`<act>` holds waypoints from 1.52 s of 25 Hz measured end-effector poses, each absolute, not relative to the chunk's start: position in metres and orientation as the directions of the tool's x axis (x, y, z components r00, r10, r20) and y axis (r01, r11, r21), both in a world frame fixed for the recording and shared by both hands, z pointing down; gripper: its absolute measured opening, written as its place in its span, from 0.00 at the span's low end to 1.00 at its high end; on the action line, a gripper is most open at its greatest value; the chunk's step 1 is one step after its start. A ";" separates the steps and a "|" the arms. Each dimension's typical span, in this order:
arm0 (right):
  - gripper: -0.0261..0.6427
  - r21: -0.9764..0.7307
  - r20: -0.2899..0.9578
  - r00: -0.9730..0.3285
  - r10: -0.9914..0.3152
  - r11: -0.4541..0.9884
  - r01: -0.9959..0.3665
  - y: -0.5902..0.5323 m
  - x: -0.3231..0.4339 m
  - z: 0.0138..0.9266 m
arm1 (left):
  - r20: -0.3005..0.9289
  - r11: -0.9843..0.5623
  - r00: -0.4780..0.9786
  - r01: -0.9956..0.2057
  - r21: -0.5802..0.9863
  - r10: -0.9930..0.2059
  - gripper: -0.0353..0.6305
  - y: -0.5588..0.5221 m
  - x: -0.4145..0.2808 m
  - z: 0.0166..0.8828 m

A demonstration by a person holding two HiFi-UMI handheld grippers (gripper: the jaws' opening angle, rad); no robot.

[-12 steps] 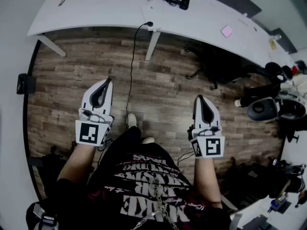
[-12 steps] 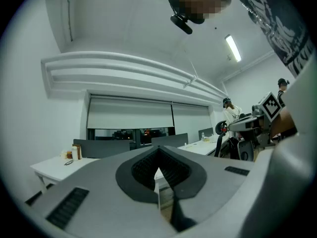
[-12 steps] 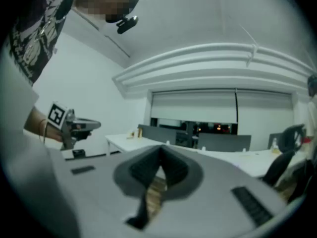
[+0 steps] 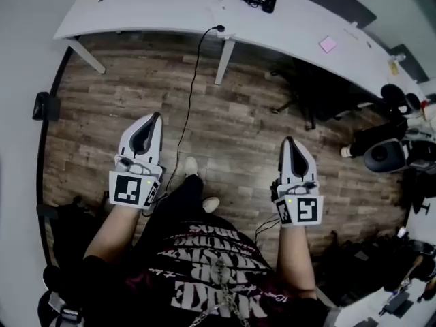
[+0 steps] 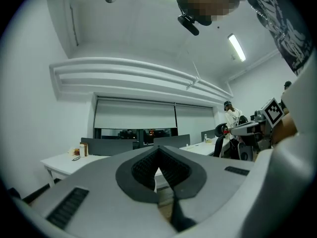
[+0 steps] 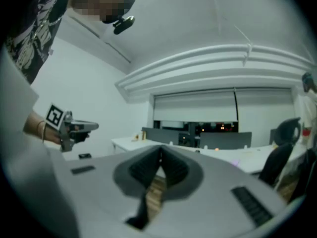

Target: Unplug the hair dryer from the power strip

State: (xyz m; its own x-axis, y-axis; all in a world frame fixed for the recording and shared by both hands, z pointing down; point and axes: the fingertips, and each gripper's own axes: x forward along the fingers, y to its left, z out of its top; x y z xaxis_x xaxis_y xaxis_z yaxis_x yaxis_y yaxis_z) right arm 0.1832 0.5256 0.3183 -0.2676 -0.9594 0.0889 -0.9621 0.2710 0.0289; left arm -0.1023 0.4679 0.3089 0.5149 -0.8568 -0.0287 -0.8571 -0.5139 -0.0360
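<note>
Presently found standing short of the work, with the task judged not yet begun.

Noted the left gripper point(image 4: 154, 116) carried level above the wood floor point(image 4: 102, 121), on the near side of the desk point(image 4: 170, 5) and well apart from it; found its jaws closed tip to tip with nothing between; judged a carrying posture, not a working one.

Traced a black cable point(image 4: 193, 87) from the desk's near edge, beside the desk leg point(image 4: 225, 60), down to the floor and on toward the wearer's feet; hangs slack; judged a supply lead, possibly for the power strip, but could not confirm.

Located what is taken for the hair dryer point(image 4: 266, 5), a black object with its cord bunched beside it, toward the far edge of the desk near its middle; too small to tell plug from socket; could not make out the power strip itself with certainty.

Noted the right gripper point(image 4: 288, 142) likewise level over the floor, near side of the desk, well apart from the dryer; found its jaws fully closed and empty.

Observed a pink note point(image 4: 328, 44) further along toward the desk's right end; judged irrelevant.

Recommend closing on the desk first; then opening one gripper for the plug and keeping the other to steady the strip.
</note>
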 end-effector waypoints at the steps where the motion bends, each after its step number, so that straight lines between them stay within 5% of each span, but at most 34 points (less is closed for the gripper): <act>1: 0.08 0.016 0.087 -0.268 -0.960 0.270 -0.963 0.531 0.186 0.320 | -0.032 -0.513 0.514 -0.857 -0.040 -0.857 0.09 0.473 -0.100 0.307; 38: 0.08 0.010 0.059 -0.171 -0.984 0.172 -0.985 0.456 0.187 0.287 | -0.065 -0.540 0.537 -0.840 0.054 -0.841 0.09 0.371 -0.138 0.305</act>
